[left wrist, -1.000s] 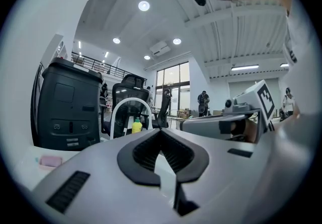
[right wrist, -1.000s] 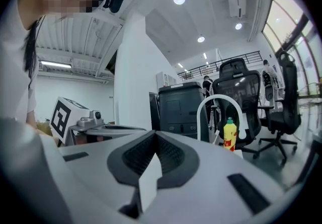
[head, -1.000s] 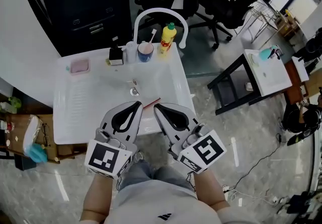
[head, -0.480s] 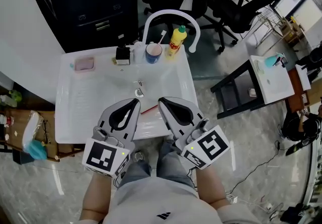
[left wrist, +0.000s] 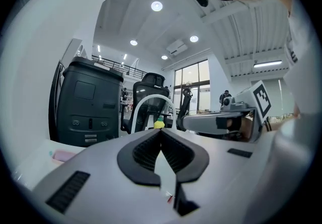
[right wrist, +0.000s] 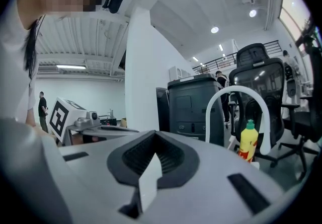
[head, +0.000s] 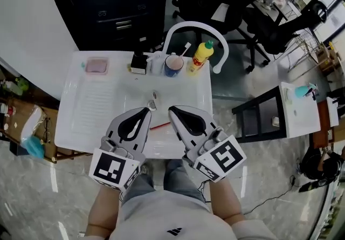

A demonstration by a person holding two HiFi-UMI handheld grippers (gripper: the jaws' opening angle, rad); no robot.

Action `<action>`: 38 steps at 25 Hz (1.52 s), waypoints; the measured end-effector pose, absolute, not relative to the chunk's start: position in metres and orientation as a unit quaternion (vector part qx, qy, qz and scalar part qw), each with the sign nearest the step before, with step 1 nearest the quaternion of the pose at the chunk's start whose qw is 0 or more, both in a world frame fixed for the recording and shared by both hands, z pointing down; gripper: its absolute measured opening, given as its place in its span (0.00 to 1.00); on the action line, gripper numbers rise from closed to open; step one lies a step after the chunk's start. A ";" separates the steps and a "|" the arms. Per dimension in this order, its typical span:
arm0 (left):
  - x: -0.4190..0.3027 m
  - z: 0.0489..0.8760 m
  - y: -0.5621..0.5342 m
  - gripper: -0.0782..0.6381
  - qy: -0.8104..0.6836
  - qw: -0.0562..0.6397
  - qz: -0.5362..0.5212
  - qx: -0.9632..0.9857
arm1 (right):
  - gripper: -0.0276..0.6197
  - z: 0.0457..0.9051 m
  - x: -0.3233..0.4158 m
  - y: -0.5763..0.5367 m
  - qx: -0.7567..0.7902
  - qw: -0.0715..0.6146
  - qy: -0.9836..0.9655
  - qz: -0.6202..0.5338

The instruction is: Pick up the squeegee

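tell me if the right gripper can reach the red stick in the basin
Probably yes: the red stick lies bare in the basin beside the right gripper, nothing over it. Its jaws are shut, so they must open first.

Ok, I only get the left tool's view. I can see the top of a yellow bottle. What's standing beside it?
Observer: A cup with a toothbrush in it stands just left of the bottle in the head view.
Operator: And that tiny red bit low down?
Observer: It's a thin red stick lying in the white sink.
Operator: Is the other tool holding anything?
Observer: No, the right tool is shut and empty.
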State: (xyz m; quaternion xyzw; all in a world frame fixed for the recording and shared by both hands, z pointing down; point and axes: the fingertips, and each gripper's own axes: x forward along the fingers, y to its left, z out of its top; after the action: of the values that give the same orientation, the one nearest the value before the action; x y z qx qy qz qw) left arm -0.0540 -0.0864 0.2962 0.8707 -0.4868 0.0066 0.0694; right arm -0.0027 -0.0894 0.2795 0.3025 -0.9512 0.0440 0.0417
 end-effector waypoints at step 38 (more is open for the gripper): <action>-0.026 0.436 -0.162 0.22 -0.690 0.212 0.057 0.690 | 0.06 0.341 0.020 -0.177 0.068 0.071 -0.992 0.083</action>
State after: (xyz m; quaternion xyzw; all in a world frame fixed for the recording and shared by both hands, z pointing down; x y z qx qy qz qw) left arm -0.0255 -0.1620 0.4362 0.6900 -0.6896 0.0567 0.2124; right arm 0.0202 -0.1773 0.3408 0.0678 -0.9917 0.0829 0.0711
